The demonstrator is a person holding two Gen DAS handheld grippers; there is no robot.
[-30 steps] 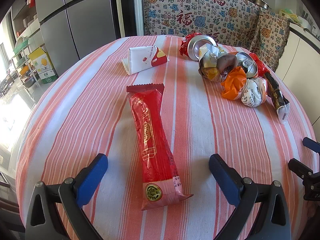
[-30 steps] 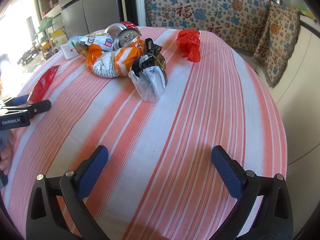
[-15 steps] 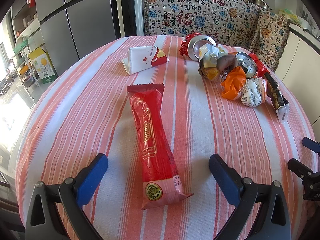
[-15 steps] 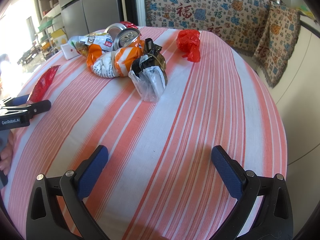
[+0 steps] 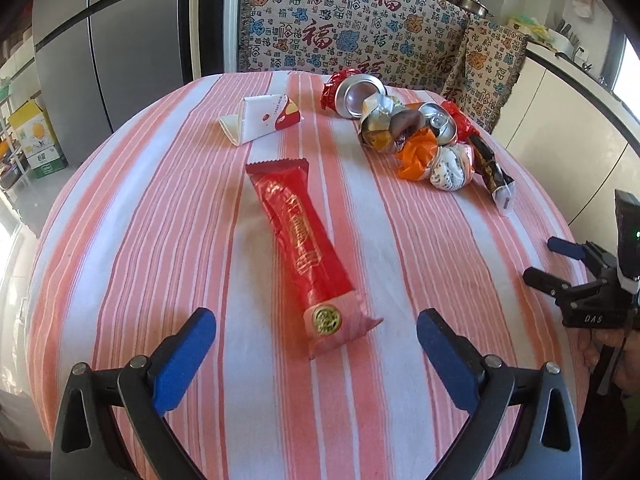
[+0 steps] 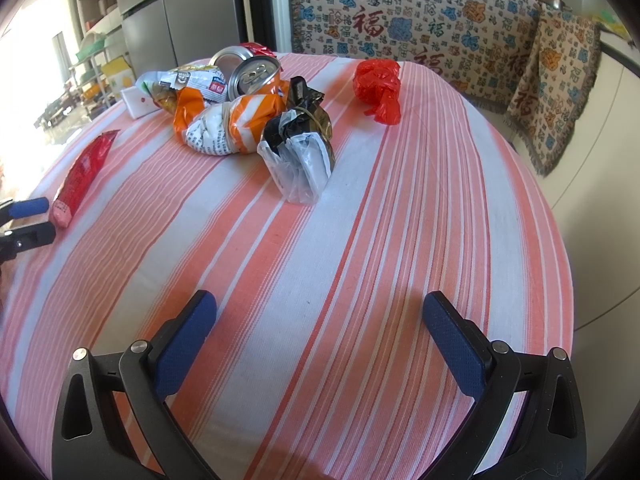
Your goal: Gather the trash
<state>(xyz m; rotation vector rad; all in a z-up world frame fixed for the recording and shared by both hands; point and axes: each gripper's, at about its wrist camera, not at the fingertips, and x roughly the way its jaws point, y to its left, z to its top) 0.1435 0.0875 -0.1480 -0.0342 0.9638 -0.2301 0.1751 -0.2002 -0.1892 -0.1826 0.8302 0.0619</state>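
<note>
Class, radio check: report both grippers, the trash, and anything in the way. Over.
Left gripper open, empty, lined up on the long red wrapper. Right gripper open, empty, over bare tablecloth. Trash pile uncollected. Nothing blocking the wrapper.

1. Left tool [image 5: 316,338]: jaws spread wide, blue pads [image 5: 182,358] apart, nothing held, poised low over the surface [image 5: 160,216].
2. Right tool [image 6: 320,332]: jaws spread wide, empty, poised low over the surface.

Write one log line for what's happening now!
left hand-held gripper: open, over red wrapper | right hand-held gripper: open, empty | trash pile: untouched
</note>
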